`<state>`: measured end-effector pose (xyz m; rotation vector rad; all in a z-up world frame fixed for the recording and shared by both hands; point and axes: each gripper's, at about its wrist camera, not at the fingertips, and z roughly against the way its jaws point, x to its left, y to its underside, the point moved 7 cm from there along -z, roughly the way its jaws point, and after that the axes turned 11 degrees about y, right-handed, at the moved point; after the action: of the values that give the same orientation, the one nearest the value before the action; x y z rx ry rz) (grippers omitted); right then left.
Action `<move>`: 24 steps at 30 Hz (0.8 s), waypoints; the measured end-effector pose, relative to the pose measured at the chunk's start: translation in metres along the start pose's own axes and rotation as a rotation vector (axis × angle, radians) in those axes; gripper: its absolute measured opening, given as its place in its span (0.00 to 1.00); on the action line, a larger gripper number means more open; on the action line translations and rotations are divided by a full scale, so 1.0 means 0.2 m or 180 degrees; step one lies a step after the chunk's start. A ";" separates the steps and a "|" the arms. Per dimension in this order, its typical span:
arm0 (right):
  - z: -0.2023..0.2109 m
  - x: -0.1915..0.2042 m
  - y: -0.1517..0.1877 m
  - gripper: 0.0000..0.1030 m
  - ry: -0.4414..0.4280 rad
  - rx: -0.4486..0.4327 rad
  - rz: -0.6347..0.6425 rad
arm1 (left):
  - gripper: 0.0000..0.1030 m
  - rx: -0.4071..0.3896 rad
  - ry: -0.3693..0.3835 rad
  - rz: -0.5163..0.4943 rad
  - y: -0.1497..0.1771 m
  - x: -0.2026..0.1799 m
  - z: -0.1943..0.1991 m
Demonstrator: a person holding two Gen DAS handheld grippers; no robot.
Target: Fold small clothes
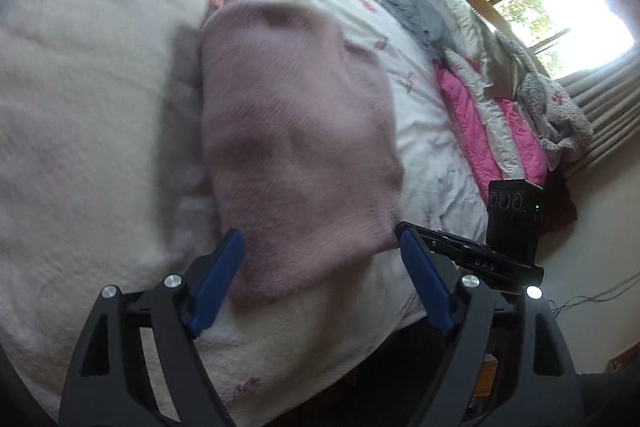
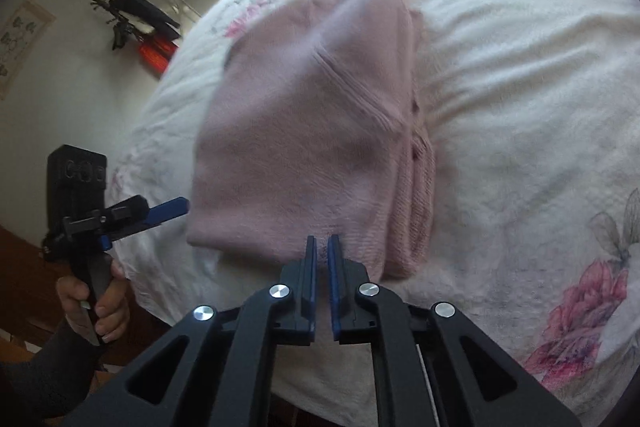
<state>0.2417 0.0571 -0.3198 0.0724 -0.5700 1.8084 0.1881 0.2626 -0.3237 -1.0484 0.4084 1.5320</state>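
Note:
A pink knit garment (image 1: 296,147) lies folded lengthwise on the bed, blurred in both views. It fills the middle of the right wrist view (image 2: 304,131), ribbed layers stacked along its right side. My left gripper (image 1: 320,247) is open, its blue pads (image 1: 222,275) spread on either side of the garment's near end, holding nothing. My right gripper (image 2: 322,239) has its pads almost together at the garment's near hem. From the left wrist view, the right gripper (image 1: 404,231) pinches the garment's near right corner.
The white floral bedspread (image 2: 520,107) covers the bed. A heap of pink and grey bedding (image 1: 492,115) lies by the window (image 1: 568,11). A hand (image 2: 100,303) holds the left gripper (image 2: 168,209) past the bed's edge. Dark objects (image 2: 136,19) stand by the wall.

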 end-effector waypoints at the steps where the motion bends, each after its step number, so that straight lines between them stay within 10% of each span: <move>1: -0.03 -0.03 0.00 0.00 0.0071 0.0019 -0.0037 | 0.76 0.0078 -0.0099 0.0014 0.02 0.02 -0.04; 6: 0.18 0.01 -0.02 0.17 0.0105 -0.0264 -0.0145 | 0.80 -0.0097 -0.0283 -0.0117 0.08 -0.14 0.11; 11: 0.59 0.17 0.09 0.96 0.0704 -0.0808 0.0035 | 0.97 -0.0431 -0.1335 -0.0550 0.19 -0.42 0.45; 17: 0.83 0.34 0.26 0.96 0.1601 -0.0787 0.0226 | 0.97 -0.0798 -0.1784 -0.0741 0.35 -0.71 0.78; 24: 1.16 0.50 0.40 0.96 0.1878 -0.1070 0.0409 | 0.97 -0.0856 -0.1946 -0.0878 0.48 -1.01 1.00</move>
<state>0.0817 0.0339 -0.1090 -0.7171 -0.4469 1.7194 0.0074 0.2651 -0.0858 -0.7426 -0.3606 1.5880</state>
